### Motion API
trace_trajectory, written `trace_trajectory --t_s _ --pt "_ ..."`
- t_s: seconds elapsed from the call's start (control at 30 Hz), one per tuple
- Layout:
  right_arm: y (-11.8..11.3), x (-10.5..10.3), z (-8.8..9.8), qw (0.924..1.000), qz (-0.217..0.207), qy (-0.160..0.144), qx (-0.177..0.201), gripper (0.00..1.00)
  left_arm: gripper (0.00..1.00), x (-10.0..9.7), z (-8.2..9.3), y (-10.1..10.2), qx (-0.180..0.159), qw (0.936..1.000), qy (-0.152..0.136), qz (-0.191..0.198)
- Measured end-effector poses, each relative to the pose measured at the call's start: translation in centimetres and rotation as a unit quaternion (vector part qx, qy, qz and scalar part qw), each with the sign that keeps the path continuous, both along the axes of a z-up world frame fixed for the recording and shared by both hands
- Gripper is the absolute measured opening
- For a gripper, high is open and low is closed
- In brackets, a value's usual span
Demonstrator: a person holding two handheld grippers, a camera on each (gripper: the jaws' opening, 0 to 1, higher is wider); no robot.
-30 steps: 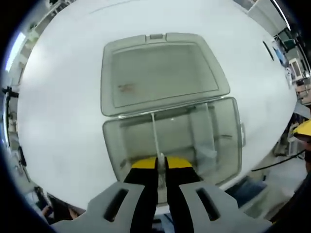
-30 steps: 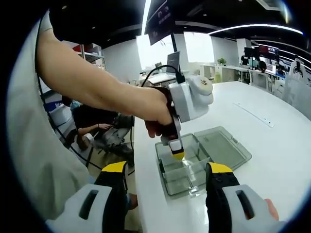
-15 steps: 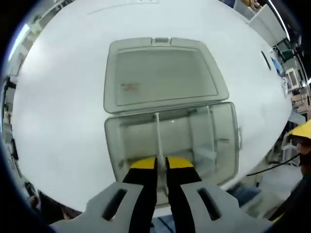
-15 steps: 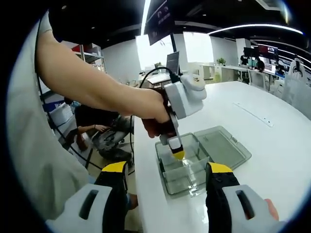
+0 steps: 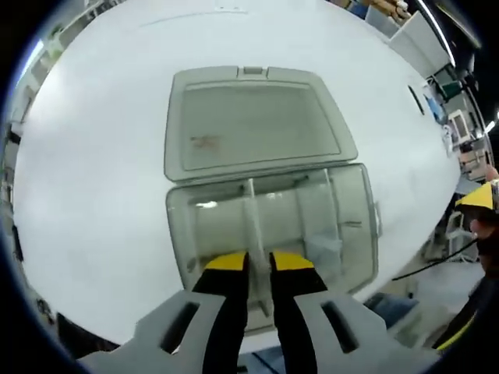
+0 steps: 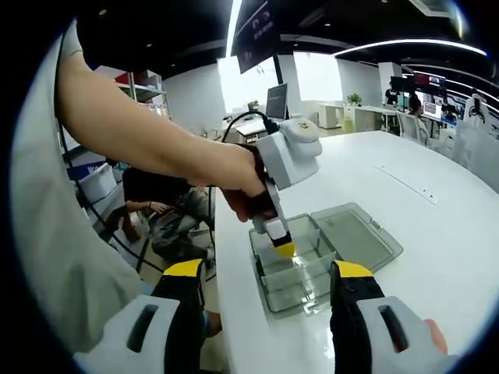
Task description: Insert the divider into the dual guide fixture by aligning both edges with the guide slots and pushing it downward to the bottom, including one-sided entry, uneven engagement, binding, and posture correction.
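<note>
White, smooth and faintly glossy, the round table (image 5: 93, 171) carries a clear, grey-tinted plastic box (image 5: 269, 226) with rounded corners. Its hinged lid (image 5: 253, 125) lies flat and open just beyond the box from the left gripper (image 5: 259, 269), a shallow rectangular panel with a raised rim and a small latch tab at its far edge. The left gripper's black jaws with yellow tips stand narrowly parted, one on each side of the near top edge of the divider (image 5: 256, 226), a thin transparent plate; whether the tips press it cannot be told. The divider stands upright inside the box and runs straight away from the jaws toward the hinge wall, splitting the tray crosswise. A second clear partition (image 5: 337, 210) stands to the right of it, roughly parallel. In the right gripper view the right gripper (image 6: 269, 300) is spread wide with nothing between its yellow-tipped jaws, well short of the box (image 6: 300, 269), while the left gripper (image 6: 281, 248), held in a hand (image 6: 245, 199), points steeply down into the box from above. Desks, monitors and ceiling light strips fill the office behind.
</note>
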State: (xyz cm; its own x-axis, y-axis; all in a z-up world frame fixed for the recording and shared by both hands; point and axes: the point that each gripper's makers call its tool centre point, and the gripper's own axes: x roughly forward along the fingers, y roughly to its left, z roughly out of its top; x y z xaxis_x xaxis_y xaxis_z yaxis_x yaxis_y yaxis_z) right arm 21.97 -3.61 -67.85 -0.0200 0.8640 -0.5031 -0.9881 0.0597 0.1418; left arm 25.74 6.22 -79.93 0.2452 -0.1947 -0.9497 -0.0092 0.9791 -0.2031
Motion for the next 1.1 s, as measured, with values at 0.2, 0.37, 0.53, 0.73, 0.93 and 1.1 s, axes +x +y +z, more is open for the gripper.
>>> trace_trajectory --t_s 0.2,0.37,0.53,0.73,0.93,1.1 --pt "0.2 -0.1 0.1 1.0000 0.002 0.000 0.001 0.62 0.09 0.4 1.1 -0.1 -0.004 0.9999 -0.015 -0.002" --pt "0.5 -0.1 0.1 1.0000 0.004 0.001 0.003 0.62 0.07 1.1 1.9 -0.2 -0.003 0.9997 -0.023 -0.004" --pt "0.6 -0.2 0.1 1.0000 0.005 -0.001 0.002 0.62 0.02 1.0 2.0 0.0 0.001 0.9999 -0.016 -0.002" --pt "0.4 0.0 0.1 1.0000 0.003 -0.001 0.000 0.62 0.01 0.9 1.9 0.0 0.013 0.9998 -0.012 -0.006" --pt "0.2 0.3 -0.1 1.0000 -0.002 -0.001 -0.003 0.62 0.00 1.0 1.8 -0.1 0.022 0.9995 -0.012 -0.019" --pt "0.1 0.4 -0.1 1.0000 -0.004 -0.002 -0.003 0.62 0.00 0.9 1.8 -0.2 0.031 0.9990 -0.010 -0.029"
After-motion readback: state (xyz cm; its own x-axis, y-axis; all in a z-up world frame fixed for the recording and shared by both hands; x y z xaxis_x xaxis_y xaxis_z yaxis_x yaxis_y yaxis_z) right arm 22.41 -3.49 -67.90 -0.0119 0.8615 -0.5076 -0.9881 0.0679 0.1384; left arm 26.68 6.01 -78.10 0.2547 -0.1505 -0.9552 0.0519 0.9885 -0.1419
